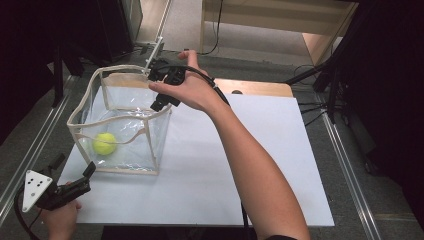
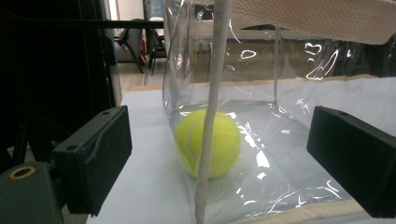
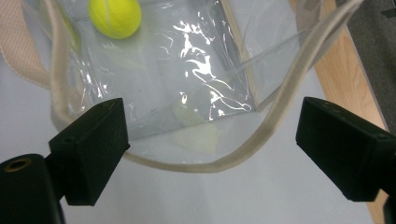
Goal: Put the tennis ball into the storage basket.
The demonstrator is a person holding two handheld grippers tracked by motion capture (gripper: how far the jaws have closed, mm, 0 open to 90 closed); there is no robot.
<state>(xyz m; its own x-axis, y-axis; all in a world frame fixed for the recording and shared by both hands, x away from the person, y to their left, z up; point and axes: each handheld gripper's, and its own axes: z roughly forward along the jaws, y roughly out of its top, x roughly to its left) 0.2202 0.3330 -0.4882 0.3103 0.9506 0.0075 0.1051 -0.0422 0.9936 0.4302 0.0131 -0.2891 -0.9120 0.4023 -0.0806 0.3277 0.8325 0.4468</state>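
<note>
A clear plastic bag (image 1: 127, 117) with cream trim stands open on the white tabletop (image 1: 240, 165). A yellow tennis ball (image 1: 104, 143) lies inside it at the near left corner, also seen through the wall as the ball (image 2: 208, 142) and from above as the ball (image 3: 115, 17). My left gripper (image 1: 82, 181) rests open low at the table's near left, facing the bag's corner seam (image 2: 210, 116). My right gripper (image 1: 160, 85) hovers open above the bag's far right rim (image 3: 261, 126), with nothing between its jaws.
A wooden strip (image 1: 255, 87) edges the table's far side. Metal rails (image 1: 350, 165) run along both sides. A light wooden cabinet (image 1: 280, 22) stands beyond, with dark stands and cables at right. The white surface right of the bag is bare.
</note>
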